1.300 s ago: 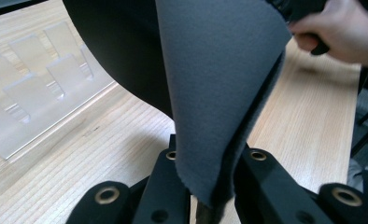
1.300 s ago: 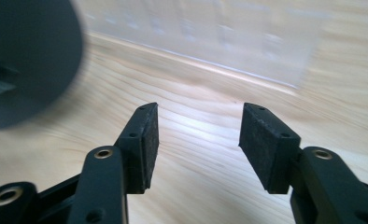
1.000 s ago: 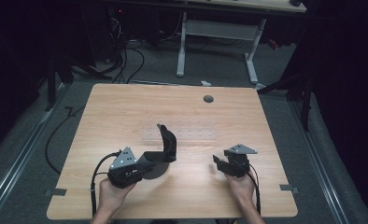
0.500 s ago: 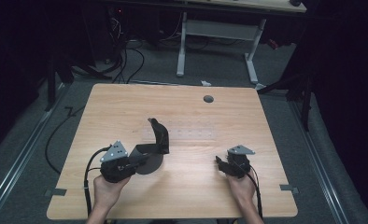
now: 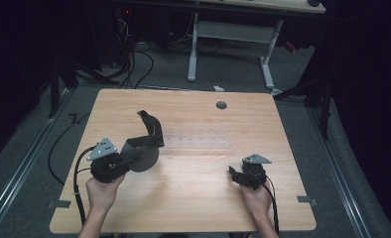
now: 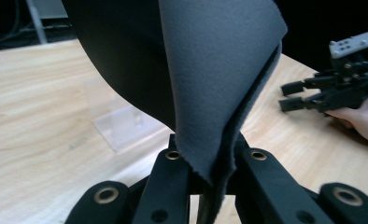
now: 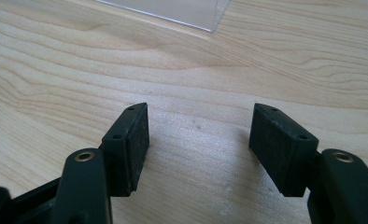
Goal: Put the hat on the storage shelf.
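Two grippers: the left gripper point(image 5: 134, 156) clamps a folded dark grey cloth point(image 6: 210, 79) rising above its jaws; the right gripper point(image 7: 198, 149), jaws just spread, holds nothing over the table point(image 5: 203, 198).

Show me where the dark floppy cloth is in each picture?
High view: the dark cloth is left of middle, pinched by the left tool.
Left gripper view: top middle, hanging large.
Right gripper view: not in it.
Shared landmark: the clear plastic strip.
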Demonstrator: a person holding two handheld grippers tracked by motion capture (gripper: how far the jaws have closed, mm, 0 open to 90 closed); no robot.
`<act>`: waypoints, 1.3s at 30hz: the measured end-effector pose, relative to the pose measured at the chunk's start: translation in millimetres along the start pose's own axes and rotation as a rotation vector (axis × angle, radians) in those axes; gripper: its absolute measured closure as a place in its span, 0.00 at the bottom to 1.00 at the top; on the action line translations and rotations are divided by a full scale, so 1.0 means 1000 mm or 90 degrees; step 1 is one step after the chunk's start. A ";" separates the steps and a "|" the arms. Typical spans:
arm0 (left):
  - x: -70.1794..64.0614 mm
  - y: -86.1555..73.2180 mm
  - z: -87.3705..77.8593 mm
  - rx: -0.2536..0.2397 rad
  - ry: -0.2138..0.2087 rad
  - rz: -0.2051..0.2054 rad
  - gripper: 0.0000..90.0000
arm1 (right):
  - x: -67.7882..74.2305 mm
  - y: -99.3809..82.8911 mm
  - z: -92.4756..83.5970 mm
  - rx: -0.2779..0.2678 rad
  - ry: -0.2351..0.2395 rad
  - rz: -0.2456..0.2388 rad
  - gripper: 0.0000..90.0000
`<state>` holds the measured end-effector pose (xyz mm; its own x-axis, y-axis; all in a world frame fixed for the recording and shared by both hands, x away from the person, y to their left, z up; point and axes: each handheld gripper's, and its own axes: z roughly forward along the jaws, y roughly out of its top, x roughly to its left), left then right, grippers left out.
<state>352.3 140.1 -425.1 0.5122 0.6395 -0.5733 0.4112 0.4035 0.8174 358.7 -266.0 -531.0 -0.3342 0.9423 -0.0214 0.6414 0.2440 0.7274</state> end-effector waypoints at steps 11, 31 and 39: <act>0.008 0.019 0.013 -0.023 0.017 0.025 0.94 | 0.001 0.000 0.000 0.002 0.000 0.001 0.41; 0.006 0.051 0.049 -0.073 -0.007 0.030 0.96 | 0.001 -0.001 -0.001 0.000 0.000 0.001 0.41; 0.007 0.052 0.080 -0.055 -0.011 0.027 0.96 | 0.001 -0.001 -0.001 0.000 0.000 0.000 0.41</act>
<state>437.7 113.0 -391.1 0.5407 0.6459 -0.5390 0.3232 0.4320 0.8420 357.2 -265.2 -531.1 -0.3341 0.9423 -0.0206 0.6421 0.2436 0.7269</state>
